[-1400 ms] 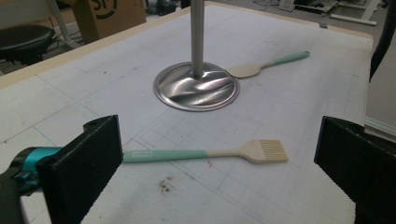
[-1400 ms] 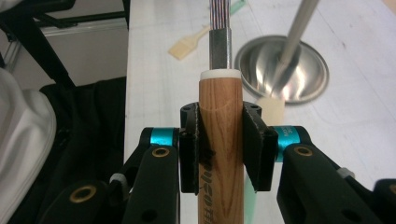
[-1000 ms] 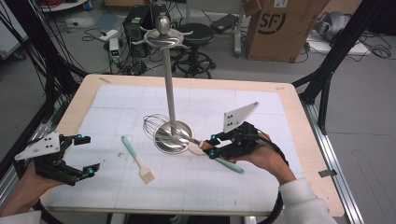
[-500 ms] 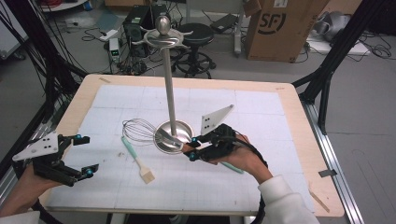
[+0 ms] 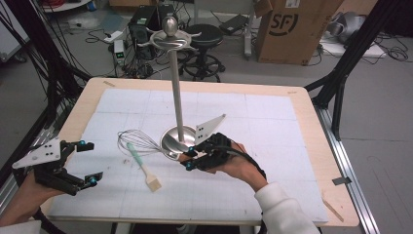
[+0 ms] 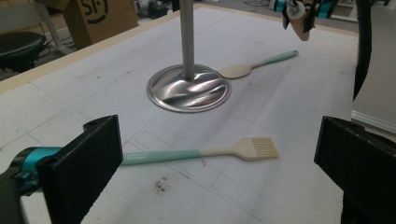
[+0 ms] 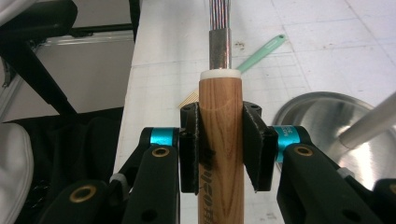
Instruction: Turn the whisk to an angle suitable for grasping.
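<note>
— Leftward since 1 second ago, my right gripper carries the whisk, clamped on its wooden handle beside the stand.

— And the left gripper?

— Jaws wide apart, holding nothing, above the white gridded table; cables, a cardboard box beyond.

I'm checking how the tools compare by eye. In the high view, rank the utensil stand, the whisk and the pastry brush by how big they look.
1. utensil stand, clearly the largest.
2. whisk, though its handle is partly hidden in the right gripper.
3. pastry brush, close to the whisk in length, so this order is unsure.
</note>
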Motion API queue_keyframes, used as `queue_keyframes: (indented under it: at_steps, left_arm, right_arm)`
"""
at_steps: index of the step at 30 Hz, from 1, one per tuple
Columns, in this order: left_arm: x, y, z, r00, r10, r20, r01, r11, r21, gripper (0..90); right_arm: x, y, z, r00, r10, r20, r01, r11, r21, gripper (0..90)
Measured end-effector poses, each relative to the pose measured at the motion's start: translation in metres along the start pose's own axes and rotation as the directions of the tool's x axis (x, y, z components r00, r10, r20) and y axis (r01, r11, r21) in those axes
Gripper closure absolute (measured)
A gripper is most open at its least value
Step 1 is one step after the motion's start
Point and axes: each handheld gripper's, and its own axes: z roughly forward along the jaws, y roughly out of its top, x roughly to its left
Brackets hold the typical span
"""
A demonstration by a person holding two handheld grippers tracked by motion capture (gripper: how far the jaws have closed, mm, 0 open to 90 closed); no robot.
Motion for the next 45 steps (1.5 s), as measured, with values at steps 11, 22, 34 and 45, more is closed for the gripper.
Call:
queue_keyframes:
  at_steps: [11, 22, 34, 45]
  left_arm:
    - [0.000, 0.000, 0.000, 1.0000, 0.004, 0.003, -0.004, 1.0000, 0.001, 1.7]
    - [0.000, 0.001, -0.001, 1.0000, 0.005, 0.001, -0.005, 1.0000, 0.003, 1.7]
    - [-0.001, 0.003, 0.001, 0.9999, 0.013, 0.008, -0.013, 0.9999, 0.003, 1.7]
    - [-0.002, 0.003, 0.003, 0.9998, 0.016, 0.013, -0.016, 0.9999, 0.004, 1.6]
  right_arm:
    - [-0.002, -0.005, 0.029, 0.9996, 0.002, -0.028, -0.001, 0.999, 0.033, 70.2]
    - [-0.003, -0.008, 0.063, 0.9994, -0.010, -0.034, 0.013, 0.995, 0.095, 70.2]
    - [-0.003, -0.008, 0.093, 0.9990, -0.031, -0.030, 0.036, 0.987, 0.156, 70.2]
    - [0.002, -0.002, 0.111, 0.9989, -0.033, -0.034, 0.038, 0.985, 0.165, 70.1]
